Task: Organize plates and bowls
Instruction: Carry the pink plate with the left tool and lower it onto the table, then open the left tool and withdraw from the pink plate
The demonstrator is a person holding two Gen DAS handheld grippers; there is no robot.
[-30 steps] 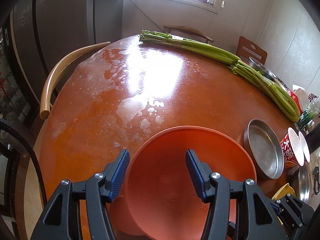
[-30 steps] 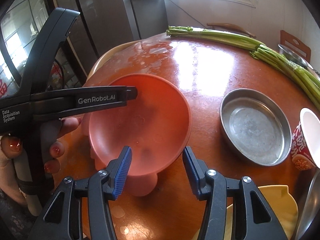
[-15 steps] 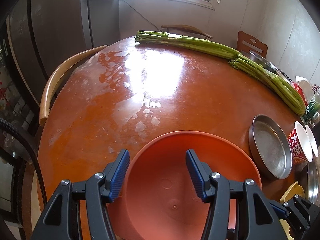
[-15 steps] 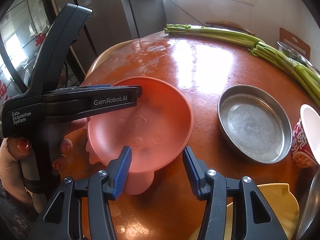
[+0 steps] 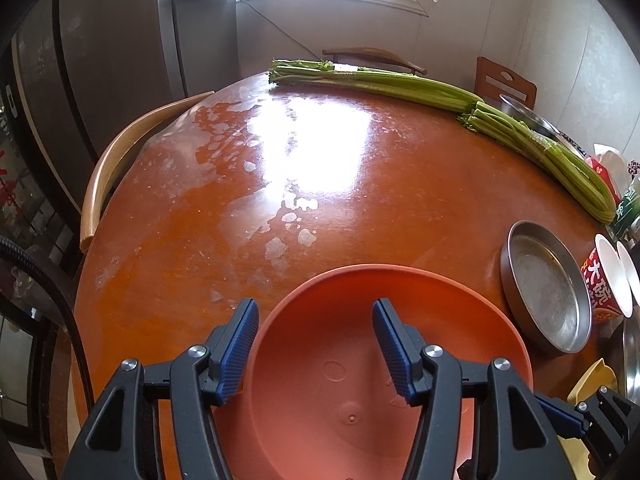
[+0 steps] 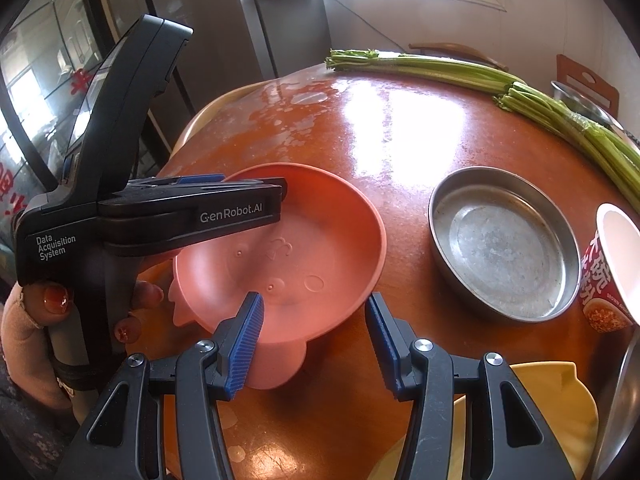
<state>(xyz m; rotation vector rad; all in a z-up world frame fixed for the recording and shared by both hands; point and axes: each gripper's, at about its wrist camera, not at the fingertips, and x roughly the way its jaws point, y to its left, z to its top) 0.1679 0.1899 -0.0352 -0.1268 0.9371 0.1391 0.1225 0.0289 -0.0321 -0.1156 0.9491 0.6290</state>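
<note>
Here, in the left wrist view, the pink bowl [image 5: 360, 380] sits on the orange table [image 5: 360, 208] at the near edge, right under the left gripper [image 5: 314, 304]. Its jaws are opening; the bowl's left rim lies between them, one blue pad outside the wall and the other over the hollow, and we see neither pad pressing. Against a second ago the bowl lies lower in this view, more bare table shows beyond it, and the metal dish [image 5: 548, 288] has slid toward the right edge.

In the right wrist view, the bowl [image 6: 320, 248] looks tipped, its embossed face turned toward us more than before. The left gripper [image 6: 276, 190] reaches over its far left rim, a little further across than earlier. The right gripper [image 6: 314, 298] hangs with its jaws apart, gripping nothing; its left pad overlaps the bowl's near edge, and we cannot tell whether it touches. The metal dish [image 6: 504, 240] has barely shifted.
</note>
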